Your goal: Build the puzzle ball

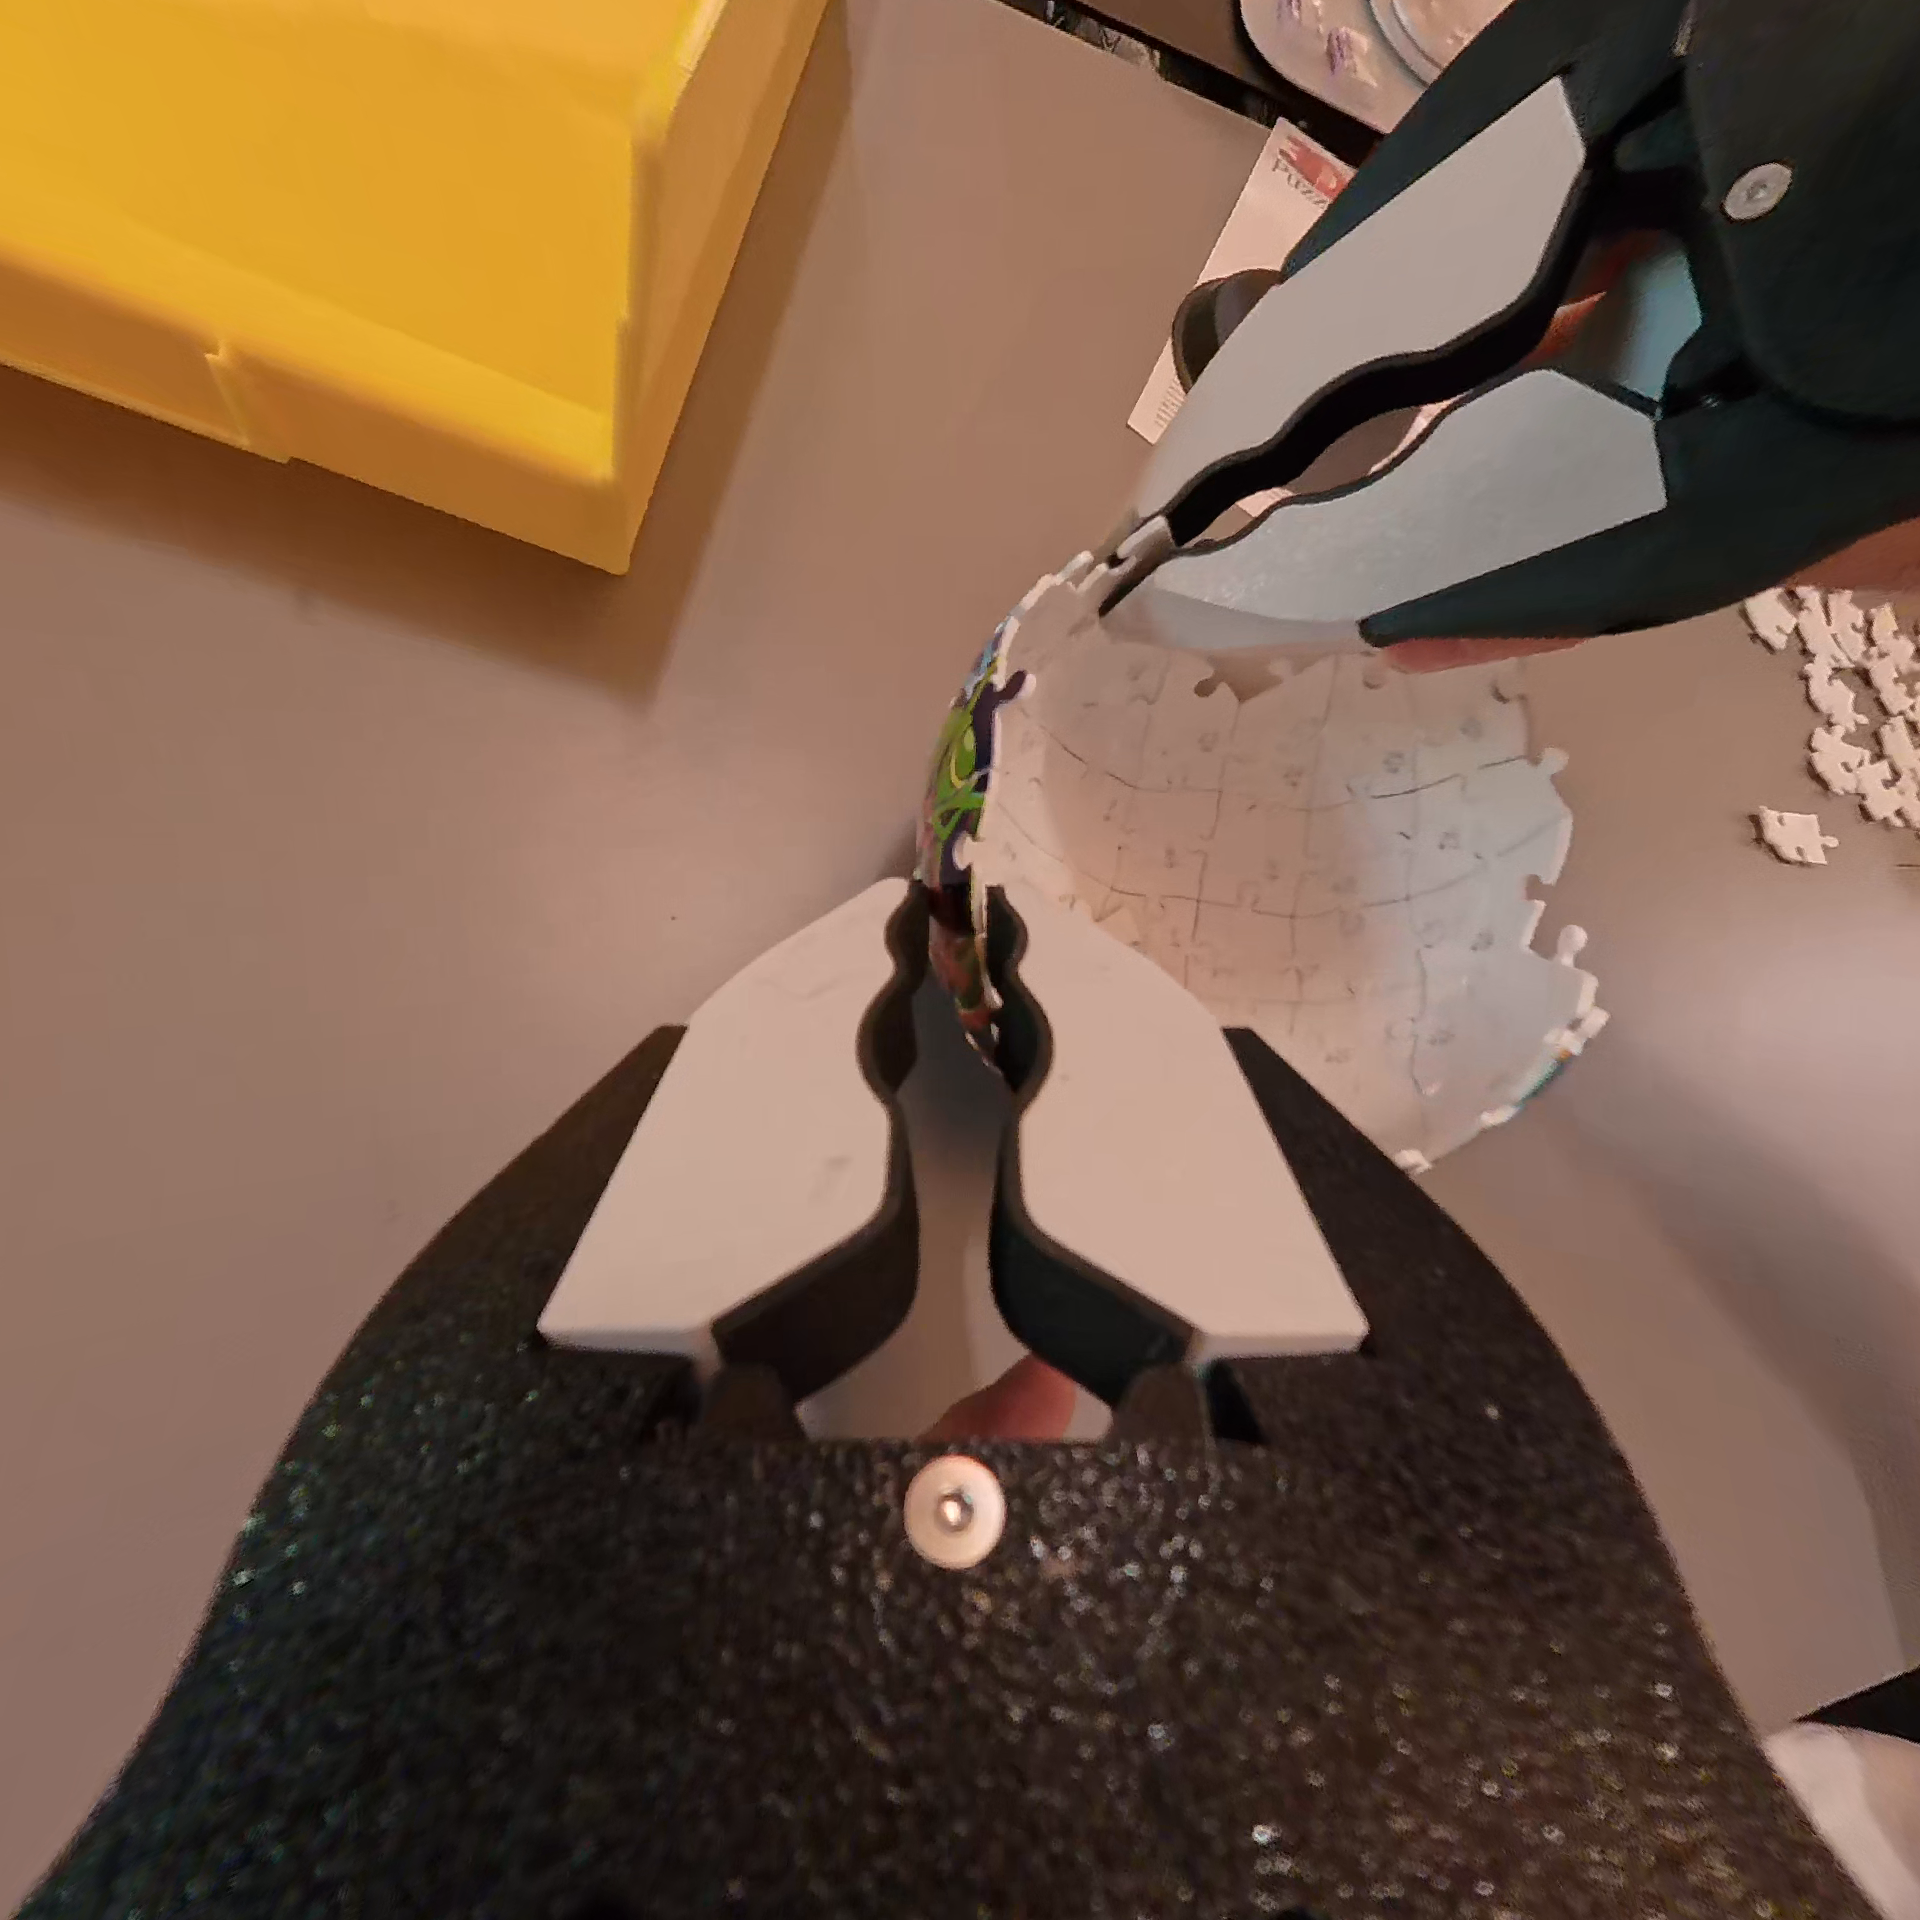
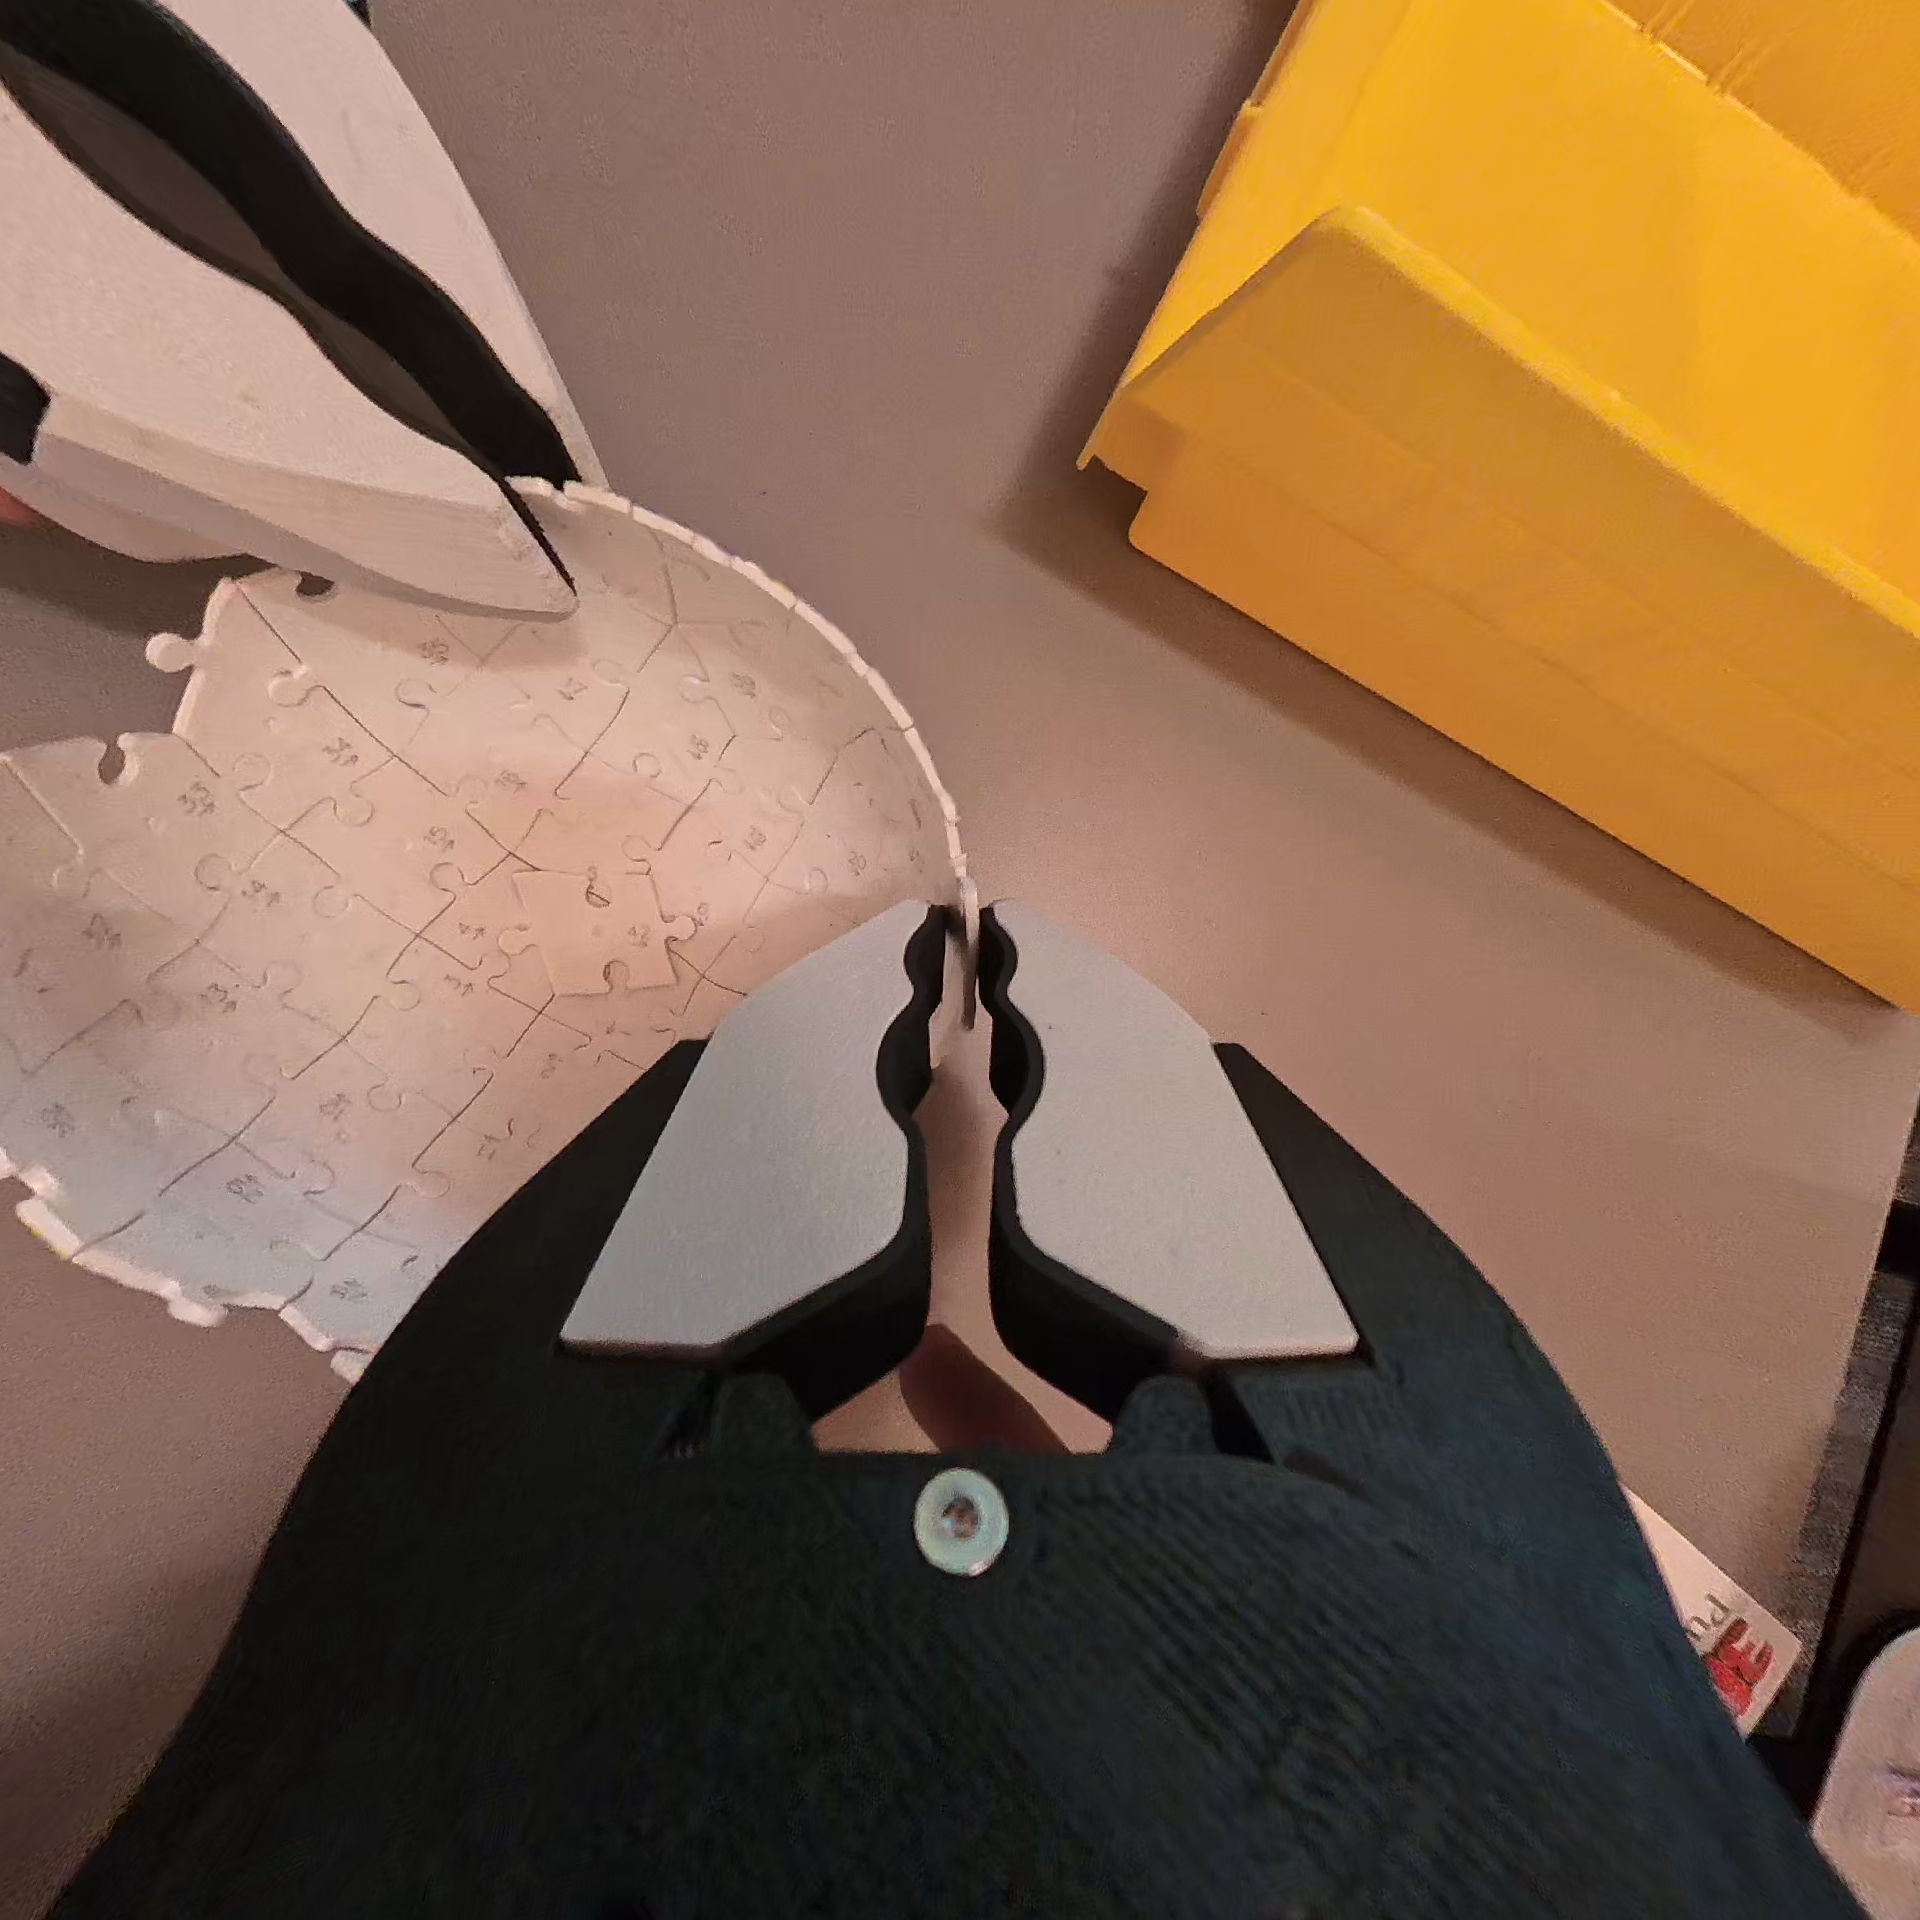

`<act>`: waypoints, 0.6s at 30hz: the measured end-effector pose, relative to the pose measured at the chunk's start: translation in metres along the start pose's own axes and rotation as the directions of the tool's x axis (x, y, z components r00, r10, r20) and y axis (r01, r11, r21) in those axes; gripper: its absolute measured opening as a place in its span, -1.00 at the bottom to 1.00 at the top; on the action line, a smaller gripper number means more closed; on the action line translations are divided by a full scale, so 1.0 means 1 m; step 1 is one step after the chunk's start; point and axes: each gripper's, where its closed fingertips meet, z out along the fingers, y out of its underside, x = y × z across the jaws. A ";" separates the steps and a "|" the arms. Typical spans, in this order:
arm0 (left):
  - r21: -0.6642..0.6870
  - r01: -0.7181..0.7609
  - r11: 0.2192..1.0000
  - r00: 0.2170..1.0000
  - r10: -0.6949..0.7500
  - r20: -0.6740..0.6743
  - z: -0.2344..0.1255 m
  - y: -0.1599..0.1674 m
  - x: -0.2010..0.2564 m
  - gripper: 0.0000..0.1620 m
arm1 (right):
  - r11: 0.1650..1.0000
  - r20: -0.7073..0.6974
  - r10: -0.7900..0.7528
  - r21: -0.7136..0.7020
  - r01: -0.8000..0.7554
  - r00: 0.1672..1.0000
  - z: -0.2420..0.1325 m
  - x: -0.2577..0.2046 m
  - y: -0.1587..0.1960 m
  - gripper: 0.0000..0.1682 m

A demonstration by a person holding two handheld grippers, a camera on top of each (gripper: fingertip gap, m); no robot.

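Note:
The partly built puzzle ball [image 1: 1299, 883] is an open bowl-shaped shell, white inside and coloured outside, held just above the grey table. My left gripper [image 1: 961, 914] is shut on the shell's near rim. In the right wrist view it [image 2: 540, 525] grips the far rim of the shell [image 2: 364, 883]. My right gripper [image 2: 966, 925] is shut on a white piece at the rim. I cannot tell whether that piece is locked in. In the left wrist view the right gripper [image 1: 1117, 566] pinches the shell's top edge. One loose piece [image 2: 597, 935] lies inside the shell.
A yellow bin [image 1: 364, 239] stands to the left of the shell, and shows at the upper right in the right wrist view [image 2: 1558, 468]. Several loose white pieces [image 1: 1860, 707] lie at the right. A printed leaflet [image 1: 1262, 208] and a black ring [image 1: 1205, 322] lie behind the right gripper. One gripper's finger ends stand about 8 cm off the other's.

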 end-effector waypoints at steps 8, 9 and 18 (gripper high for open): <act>-0.002 0.010 1.000 1.000 -0.010 0.004 0.000 0.001 -0.005 -0.89 | 0.998 0.080 0.061 0.020 -0.062 0.995 0.005 0.000 -0.002 -0.91; -0.003 0.012 1.000 1.000 -0.012 0.003 0.001 0.001 -0.005 -0.89 | 0.998 0.090 0.056 0.031 -0.059 0.994 0.006 -0.001 -0.002 -0.92; 0.002 0.013 1.000 1.000 -0.013 -0.007 0.001 0.000 -0.005 -0.88 | 1.000 0.137 0.011 -0.007 -0.010 0.991 0.010 -0.001 -0.001 -0.93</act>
